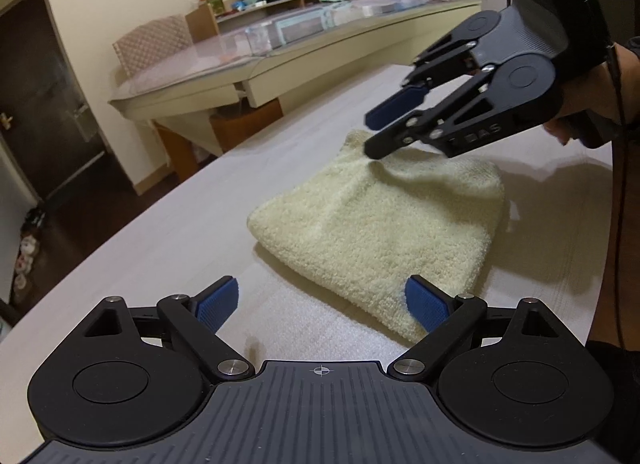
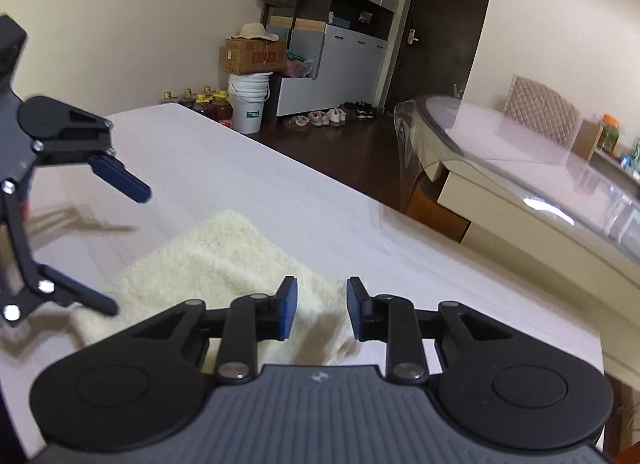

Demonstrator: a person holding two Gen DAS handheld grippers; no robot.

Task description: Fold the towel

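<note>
One folded towel (image 1: 376, 224) lay on your white table (image 1: 160, 248). Your two grippers held nothing: left gripper (image 1: 320, 306) gaped wide at its near corner; right gripper (image 2: 322, 310) stood narrowly parted over it.

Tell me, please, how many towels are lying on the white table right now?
1. The cream towel lies folded on the white table, between the left gripper and the right gripper. No other shows.
</note>
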